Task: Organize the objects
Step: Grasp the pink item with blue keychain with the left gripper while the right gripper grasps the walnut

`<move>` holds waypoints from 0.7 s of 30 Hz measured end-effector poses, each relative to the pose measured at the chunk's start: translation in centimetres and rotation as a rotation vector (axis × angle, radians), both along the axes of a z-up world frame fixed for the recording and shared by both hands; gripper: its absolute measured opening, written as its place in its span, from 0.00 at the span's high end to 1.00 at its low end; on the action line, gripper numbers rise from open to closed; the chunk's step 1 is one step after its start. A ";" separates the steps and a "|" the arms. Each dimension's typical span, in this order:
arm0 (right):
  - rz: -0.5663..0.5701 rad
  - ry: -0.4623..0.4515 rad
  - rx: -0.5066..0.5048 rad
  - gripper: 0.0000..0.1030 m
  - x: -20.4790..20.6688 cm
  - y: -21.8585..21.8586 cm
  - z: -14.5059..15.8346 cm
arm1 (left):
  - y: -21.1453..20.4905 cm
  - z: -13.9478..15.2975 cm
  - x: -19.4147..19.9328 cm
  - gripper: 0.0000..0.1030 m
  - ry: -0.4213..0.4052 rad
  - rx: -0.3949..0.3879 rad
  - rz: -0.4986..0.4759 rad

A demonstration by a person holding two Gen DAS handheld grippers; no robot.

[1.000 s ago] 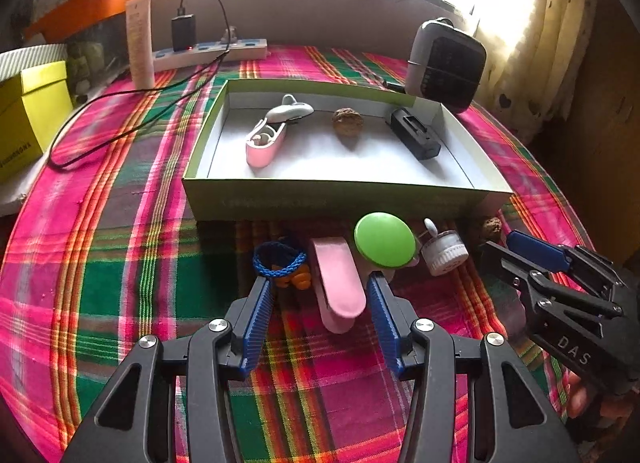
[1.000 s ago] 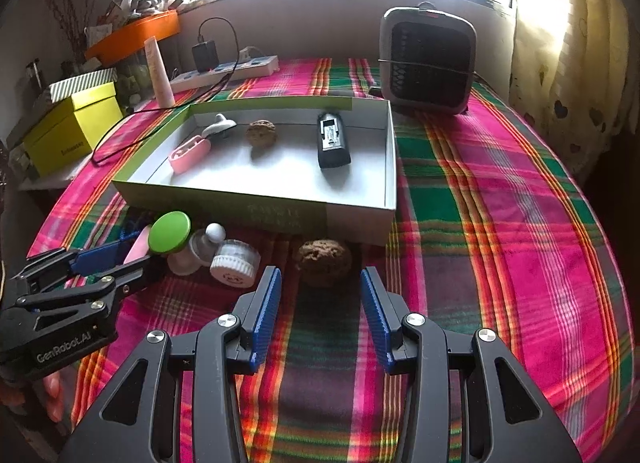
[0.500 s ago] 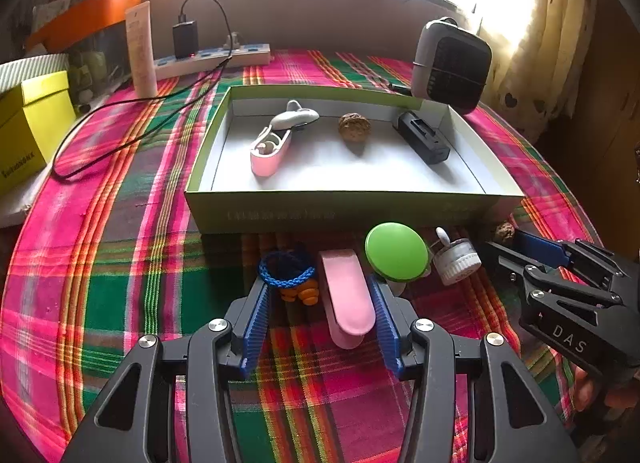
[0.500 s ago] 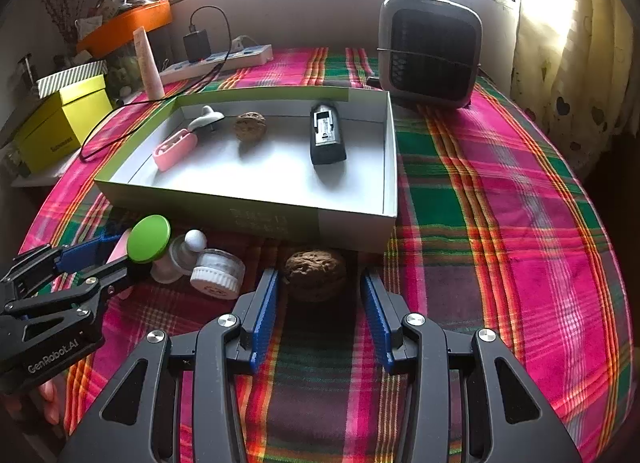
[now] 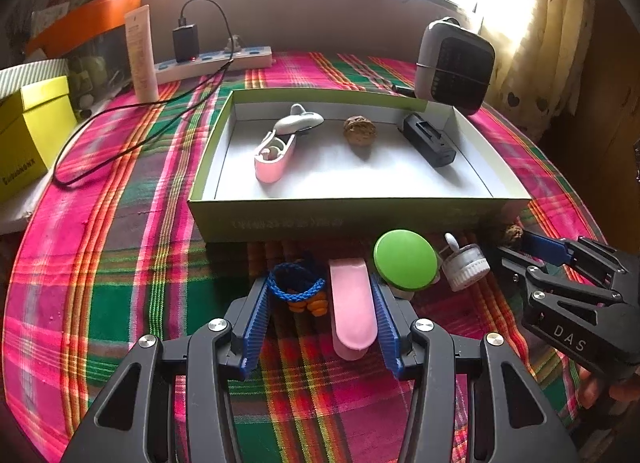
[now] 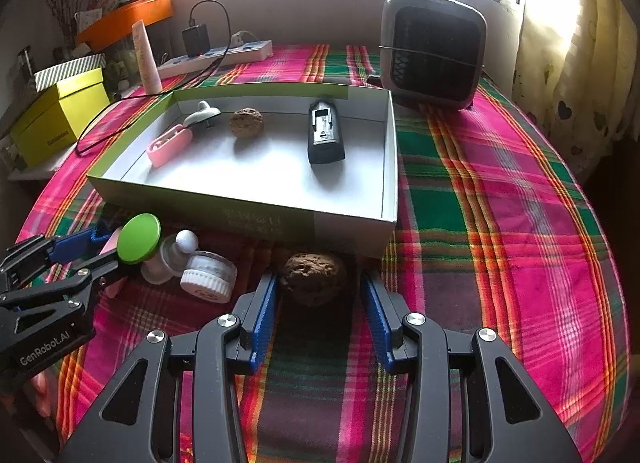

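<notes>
My left gripper (image 5: 318, 283) is open and low over the plaid cloth. A pink lid (image 5: 352, 303) and a blue braided ring (image 5: 296, 285) with orange beads lie between its fingers, and neither is gripped. A green round cap (image 5: 404, 265) and a small white jar (image 5: 466, 267) sit just to the right. My right gripper (image 6: 318, 287) is open around a brown walnut (image 6: 314, 277), with a gap at the right pad. Behind stands the green-walled box (image 6: 240, 215), which holds a pink case (image 6: 168, 145), another walnut (image 6: 247, 123) and a black device (image 6: 325, 133).
A grey heater (image 6: 434, 55) stands at the back right. A power strip (image 5: 212, 63) with a trailing black cable and a pale tube (image 5: 141, 55) stand at the back left. A yellow box (image 5: 28, 139) sits off the table's left edge. The box wall blocks the way straight ahead.
My right gripper has crept forward, so the walnut now lies between its fingertips instead of ahead of them. The left gripper has hardly shifted. Neither gripper's jaws have changed width.
</notes>
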State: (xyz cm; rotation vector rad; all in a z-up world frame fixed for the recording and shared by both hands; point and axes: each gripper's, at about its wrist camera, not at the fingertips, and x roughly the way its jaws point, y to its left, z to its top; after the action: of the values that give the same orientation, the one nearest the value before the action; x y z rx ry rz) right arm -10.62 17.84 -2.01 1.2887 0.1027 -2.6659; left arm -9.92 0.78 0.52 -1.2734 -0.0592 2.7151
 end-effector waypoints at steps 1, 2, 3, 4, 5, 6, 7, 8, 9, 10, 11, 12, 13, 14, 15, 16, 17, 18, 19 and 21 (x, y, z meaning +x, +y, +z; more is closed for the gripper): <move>0.000 0.000 -0.001 0.59 0.0 0.0 0.0 | 0.0 0.0 0.0 0.55 0.000 0.000 0.000; 0.000 0.000 -0.003 0.59 0.0 0.0 0.0 | 0.0 0.0 0.0 0.55 0.000 0.001 0.000; 0.000 -0.001 -0.005 0.59 0.0 0.0 0.0 | 0.0 0.0 0.0 0.55 0.000 0.002 0.000; -0.001 -0.001 -0.009 0.59 0.0 0.1 0.1 | -0.1 0.0 -0.1 0.55 0.000 0.003 0.000; -0.002 -0.001 -0.011 0.59 0.0 0.1 0.1 | -0.1 0.0 -0.1 0.55 0.000 0.002 0.000; -0.002 -0.001 -0.011 0.59 -0.1 0.1 0.1 | -0.1 0.0 -0.1 0.55 -0.001 0.002 0.000; -0.003 -0.001 -0.011 0.59 -0.1 0.1 0.1 | -0.1 0.0 -0.1 0.55 -0.001 0.001 0.000; -0.003 -0.001 -0.010 0.59 -0.1 0.1 0.1 | -0.1 0.0 -0.1 0.55 -0.001 0.001 0.000; -0.003 -0.001 -0.010 0.59 -0.1 0.1 0.1 | -0.1 0.0 -0.2 0.55 -0.001 0.000 -0.001; -0.002 -0.001 -0.009 0.59 -0.1 0.2 0.1 | -0.1 0.0 -0.1 0.55 0.000 0.001 -0.001; -0.002 0.000 -0.008 0.59 -0.1 0.2 0.1 | -0.1 0.0 -0.2 0.55 0.000 0.001 0.000; -0.003 0.000 -0.007 0.59 0.0 0.2 0.0 | -0.1 0.0 -0.2 0.56 -0.001 0.003 0.002; -0.003 0.000 -0.005 0.59 0.0 0.1 0.0 | -0.1 0.0 -0.2 0.57 -0.001 0.003 0.004; -0.003 0.000 -0.003 0.59 0.0 0.1 0.0 | -0.2 0.1 -0.3 0.58 -0.002 0.003 0.006; -0.003 0.001 -0.002 0.59 0.0 0.1 0.0 | -0.3 0.1 -0.3 0.60 -0.003 0.005 0.007; -0.003 0.001 -0.002 0.59 0.0 0.1 0.0 | -0.4 0.1 -0.4 0.61 -0.004 0.006 0.011; -0.003 0.001 -0.003 0.59 0.0 0.1 0.0 | -0.5 0.1 -0.4 0.62 -0.005 0.004 0.012; -0.004 0.001 -0.003 0.59 0.0 0.1 0.0 | -0.5 0.1 -0.4 0.64 -0.005 0.003 0.014; -0.005 0.002 -0.002 0.60 0.0 0.1 0.0 | -0.6 0.1 -0.4 0.65 -0.006 0.003 0.016; -0.015 0.003 0.000 0.66 0.0 0.3 0.0 | -0.7 0.1 -0.4 0.67 -0.006 0.006 0.019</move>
State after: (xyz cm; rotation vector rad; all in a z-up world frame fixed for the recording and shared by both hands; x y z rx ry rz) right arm -10.57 18.10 -1.96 1.2902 0.0941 -2.6810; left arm -10.34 0.12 0.57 -1.2863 -0.0800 2.7252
